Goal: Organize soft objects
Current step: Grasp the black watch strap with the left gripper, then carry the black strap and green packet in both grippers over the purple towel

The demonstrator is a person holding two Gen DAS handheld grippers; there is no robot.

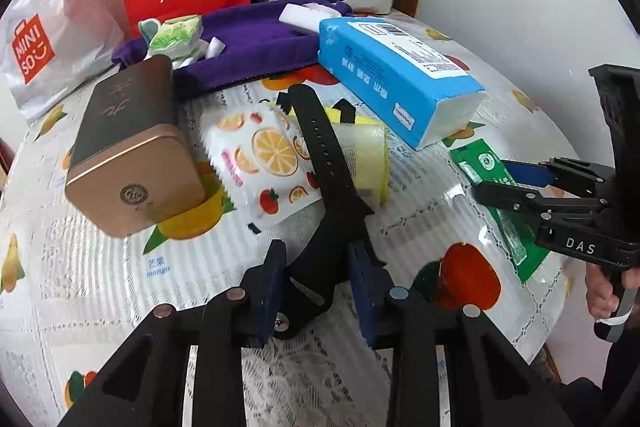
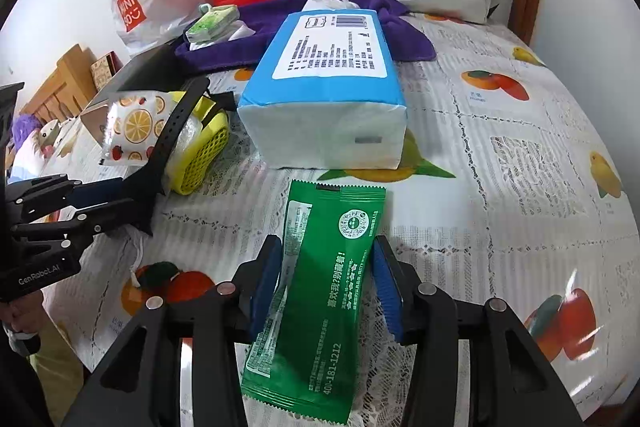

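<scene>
— While the left gripper [image 1: 316,279] sits this low, what has it got?
— A black strap [image 1: 320,147], lying between its blue pads [image 1: 274,279]. The jaws stand fairly narrow, close against the strap's thick end, but I cannot tell whether they pinch it yet.
— And the right gripper [image 2: 326,283]?
— Astride a green sachet [image 2: 320,287], jaws partly open. The left pad looks to touch the sachet's edge, with a sliver of gap at the right pad, so I'd call it not gripped.
— What sits around them?
— The strap runs up over a fruit-print packet [image 1: 260,163] and a yellow mesh pouch [image 1: 366,155], beside a gold tin [image 1: 132,155]. A blue tissue pack [image 2: 324,91] lies just beyond the sachet, all on the fruit-patterned tablecloth [image 2: 520,187].
— The risk?
— Lifting the strap could drag that packet along, I'd guess. The sachet is slick and flat; closing on its edges may buckle it or let it slip.
</scene>
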